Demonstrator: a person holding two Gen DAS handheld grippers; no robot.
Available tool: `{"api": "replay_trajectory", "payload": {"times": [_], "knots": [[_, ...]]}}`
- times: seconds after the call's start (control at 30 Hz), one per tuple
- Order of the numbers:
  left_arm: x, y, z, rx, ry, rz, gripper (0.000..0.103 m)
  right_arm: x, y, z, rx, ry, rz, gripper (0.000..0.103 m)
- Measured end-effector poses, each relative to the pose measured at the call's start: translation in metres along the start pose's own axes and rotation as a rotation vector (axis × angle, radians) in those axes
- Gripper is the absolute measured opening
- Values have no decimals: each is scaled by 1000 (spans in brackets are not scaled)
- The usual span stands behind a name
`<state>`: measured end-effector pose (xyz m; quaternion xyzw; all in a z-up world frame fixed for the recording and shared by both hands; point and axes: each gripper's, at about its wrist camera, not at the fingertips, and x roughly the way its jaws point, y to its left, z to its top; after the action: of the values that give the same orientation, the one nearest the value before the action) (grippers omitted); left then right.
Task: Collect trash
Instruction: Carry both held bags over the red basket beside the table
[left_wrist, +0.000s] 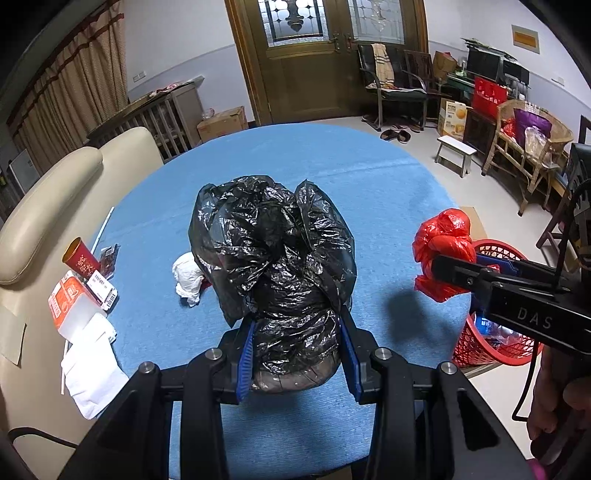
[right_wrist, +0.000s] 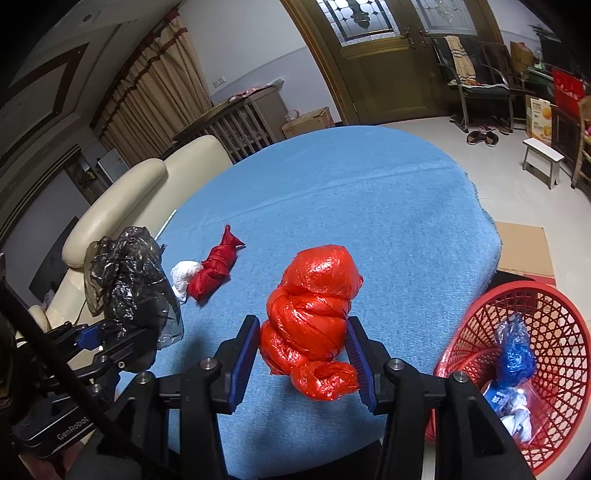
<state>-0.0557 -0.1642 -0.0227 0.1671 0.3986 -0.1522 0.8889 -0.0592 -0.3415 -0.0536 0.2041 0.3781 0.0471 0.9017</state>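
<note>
Left gripper (left_wrist: 297, 354) is clamped on a crumpled black bag (left_wrist: 273, 254), held above the blue tabletop (left_wrist: 332, 177). Right gripper (right_wrist: 303, 354) is squeezing a knotted red bag (right_wrist: 314, 317). The red basket (right_wrist: 554, 325) sits at about 4 o'clock of it, off the table's edge.

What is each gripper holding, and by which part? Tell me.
The left gripper clamps the black plastic bag by its lower end. The right gripper clamps the red plastic bag across its lower, twisted part.

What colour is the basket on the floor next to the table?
Red. The basket shows best in the right wrist view, with blue and white trash inside.
</note>
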Motion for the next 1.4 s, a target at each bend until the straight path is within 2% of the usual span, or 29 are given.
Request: {"api": "replay_trajectory", "payload": {"times": [1.4], "knots": [[4,15,19,219,19,-141,42,-54,-100,-16,180,-24,-101,50]]}}
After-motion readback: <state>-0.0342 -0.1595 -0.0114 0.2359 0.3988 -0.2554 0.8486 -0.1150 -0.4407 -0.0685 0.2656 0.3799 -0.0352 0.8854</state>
